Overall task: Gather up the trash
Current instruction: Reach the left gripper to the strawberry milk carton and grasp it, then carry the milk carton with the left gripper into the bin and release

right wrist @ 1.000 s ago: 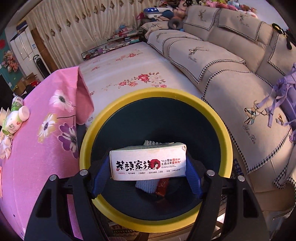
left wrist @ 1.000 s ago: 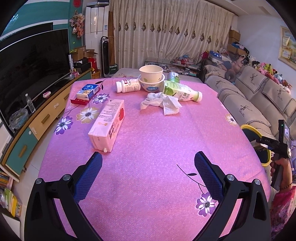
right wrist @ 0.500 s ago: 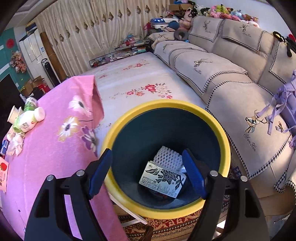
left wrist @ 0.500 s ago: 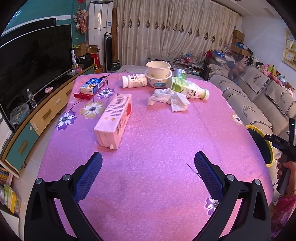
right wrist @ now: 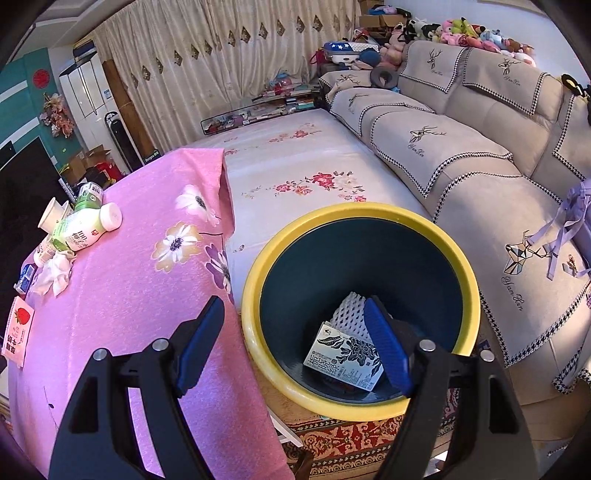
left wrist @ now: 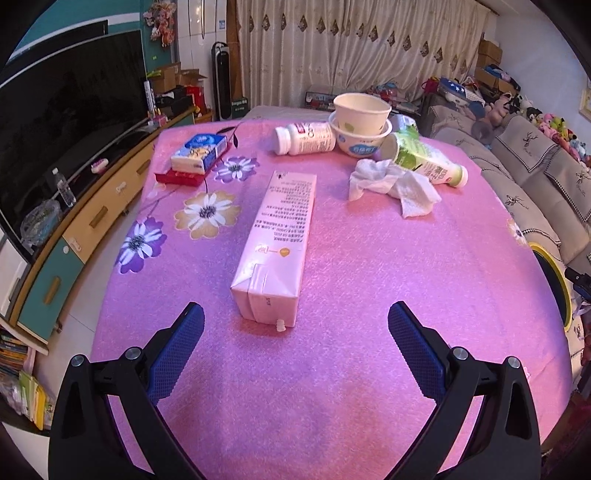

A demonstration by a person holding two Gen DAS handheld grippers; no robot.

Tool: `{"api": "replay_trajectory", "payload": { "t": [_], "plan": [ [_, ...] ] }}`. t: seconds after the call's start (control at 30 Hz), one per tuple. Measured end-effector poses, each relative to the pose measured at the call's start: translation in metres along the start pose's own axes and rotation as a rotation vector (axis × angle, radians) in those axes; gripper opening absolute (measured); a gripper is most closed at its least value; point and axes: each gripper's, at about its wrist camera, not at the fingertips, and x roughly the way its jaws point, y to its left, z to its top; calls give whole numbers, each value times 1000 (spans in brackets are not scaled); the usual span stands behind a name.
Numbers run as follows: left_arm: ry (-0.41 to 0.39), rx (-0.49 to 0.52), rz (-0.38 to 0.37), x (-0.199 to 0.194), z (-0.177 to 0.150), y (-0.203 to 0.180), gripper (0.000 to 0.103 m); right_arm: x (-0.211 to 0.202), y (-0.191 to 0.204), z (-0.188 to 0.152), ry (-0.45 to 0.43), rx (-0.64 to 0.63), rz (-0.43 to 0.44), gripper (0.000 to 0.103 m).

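The right gripper is held open and empty above the bin, its box dropped inside; the left gripper, open, is aimed at the carton.

a home living room. a long grey sofa with deer-print covers fills the right of the right wrist view, plush toys heaped along its top. a big tv on a low drawer cabinet runs down the left of the left wrist view, and cream curtains span the top.
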Motion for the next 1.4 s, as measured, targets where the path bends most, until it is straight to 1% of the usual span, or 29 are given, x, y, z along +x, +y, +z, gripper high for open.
{"api": "replay_trajectory", "payload": {
  "t": [0.03, 0.13, 0.2, 0.23, 0.3, 0.4, 0.5, 0.57, 0.63, 0.67, 0.7, 0.77, 0.83, 0.9, 1.03, 1.27, 1.4],
  "plan": [
    [4, -4, 0, 3, 1, 2, 97, 0, 1, 0, 1, -2, 2, 74],
    [0, -5, 19, 12, 2, 4, 89, 2, 3, 1, 5, -8, 7, 74],
    [-4, -7, 21, 16, 3, 5, 79, 3, 5, 0, 8, -13, 11, 74],
    [-2, -9, 20, 19, 5, 6, 78, 3, 7, 0, 9, -15, 15, 74],
    [3, -11, 20, 25, 7, 7, 70, 5, 9, 0, 11, -20, 19, 74],
    [12, -11, 21, 31, 7, 8, 61, 5, 12, 0, 13, -25, 25, 74],
    [2, -5, 37, 32, 9, 7, 54, 6, 14, 0, 14, -31, 27, 74],
    [-6, 1, 45, 32, 10, 8, 53, 6, 15, 0, 16, -33, 29, 74],
    [-18, 7, 56, 31, 10, 7, 47, 7, 16, -1, 18, -36, 32, 74],
    [-21, 9, 60, 31, 10, 8, 43, 7, 16, -1, 19, -37, 33, 74],
    [-26, 11, 58, 30, 11, 8, 42, 7, 17, -1, 20, -39, 34, 74],
    [-43, 20, 59, 26, 10, 8, 41, 7, 18, -1, 20, -44, 37, 74],
    [-68, 49, 80, 20, 11, 4, 41, 6, 19, -2, 19, -47, 41, 74],
    [-110, 80, 90, 10, 12, -1, 40, 4, 20, -2, 15, -51, 45, 74],
    [-166, 130, 98, -12, 16, -10, 39, -1, 19, -2, 4, -50, 50, 73],
    [-228, 184, 70, -46, 25, -27, 38, -6, 17, -1, -3, -45, 57, 74],
    [-244, 217, 42, -61, 25, -41, 38, -8, 15, -1, -7, -40, 63, 74]
  ]
}}
